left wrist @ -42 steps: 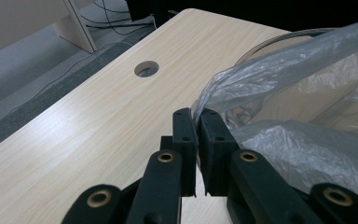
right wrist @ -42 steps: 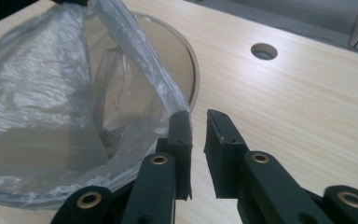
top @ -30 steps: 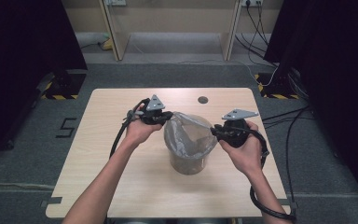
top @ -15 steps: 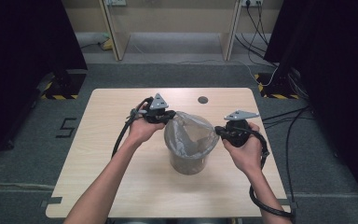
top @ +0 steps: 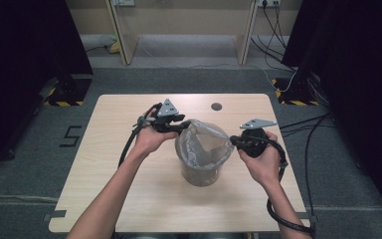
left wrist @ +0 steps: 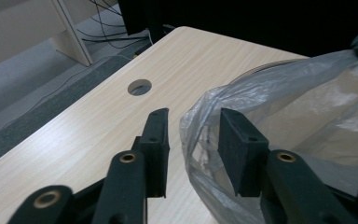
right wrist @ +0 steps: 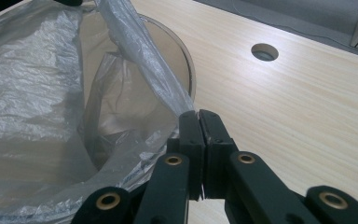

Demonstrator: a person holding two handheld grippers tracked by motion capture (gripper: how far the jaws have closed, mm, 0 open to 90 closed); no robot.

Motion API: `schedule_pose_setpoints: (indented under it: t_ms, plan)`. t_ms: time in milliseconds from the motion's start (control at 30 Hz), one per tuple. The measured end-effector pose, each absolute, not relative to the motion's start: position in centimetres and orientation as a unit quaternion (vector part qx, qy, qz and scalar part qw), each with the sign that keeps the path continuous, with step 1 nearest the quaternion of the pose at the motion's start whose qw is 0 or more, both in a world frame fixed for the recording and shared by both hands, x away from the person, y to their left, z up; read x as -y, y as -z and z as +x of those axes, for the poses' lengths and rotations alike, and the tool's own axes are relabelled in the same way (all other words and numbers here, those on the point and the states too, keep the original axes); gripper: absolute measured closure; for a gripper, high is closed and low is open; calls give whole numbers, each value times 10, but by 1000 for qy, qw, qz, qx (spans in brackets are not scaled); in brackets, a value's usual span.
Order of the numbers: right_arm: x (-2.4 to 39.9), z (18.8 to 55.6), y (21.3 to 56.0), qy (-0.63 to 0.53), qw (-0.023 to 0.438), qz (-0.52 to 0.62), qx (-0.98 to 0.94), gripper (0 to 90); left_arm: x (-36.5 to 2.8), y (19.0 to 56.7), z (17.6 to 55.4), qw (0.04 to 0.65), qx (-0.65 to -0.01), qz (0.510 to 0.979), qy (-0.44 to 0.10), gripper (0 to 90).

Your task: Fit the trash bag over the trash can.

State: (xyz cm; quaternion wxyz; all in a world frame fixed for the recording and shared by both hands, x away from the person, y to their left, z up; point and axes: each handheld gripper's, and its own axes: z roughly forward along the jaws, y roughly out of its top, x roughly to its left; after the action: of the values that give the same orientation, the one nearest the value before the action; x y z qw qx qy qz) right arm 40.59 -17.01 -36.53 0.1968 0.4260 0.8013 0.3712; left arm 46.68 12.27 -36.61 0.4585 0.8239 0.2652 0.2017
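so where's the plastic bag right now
In the high view the plastic bag lines the bin at mid-table, between the left gripper and right gripper, below the table's round hole.

One clear plastic bag (top: 203,144); one round bin (top: 201,174); two grippers, left (top: 181,125) & right (top: 233,141); one table (top: 109,164) w/ one hole (top: 216,106).

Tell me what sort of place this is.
Probably a lab recording bay: a bare light wooden table on grey carpet, black curtains at both sides, loose cables, and yellow-black hazard tape.
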Motion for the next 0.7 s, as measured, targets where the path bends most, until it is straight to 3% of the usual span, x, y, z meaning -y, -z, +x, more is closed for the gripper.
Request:
schedule_pose_setpoints:
  t_ms: [167, 467, 700]
  plan:
    - [170, 405, 364, -372, 199, 425, -801, 868, -129, 361, 462, 474, -265, 818, -188, 622]
    - [165, 401, 348, -396, 209, 418, -790, 735, -136, 365, 467, 469, -276, 823, -165, 732]
    - [156, 410, 343, -394, 205, 405, -799, 723, -134, 369, 472, 464, -279, 824, -166, 825]
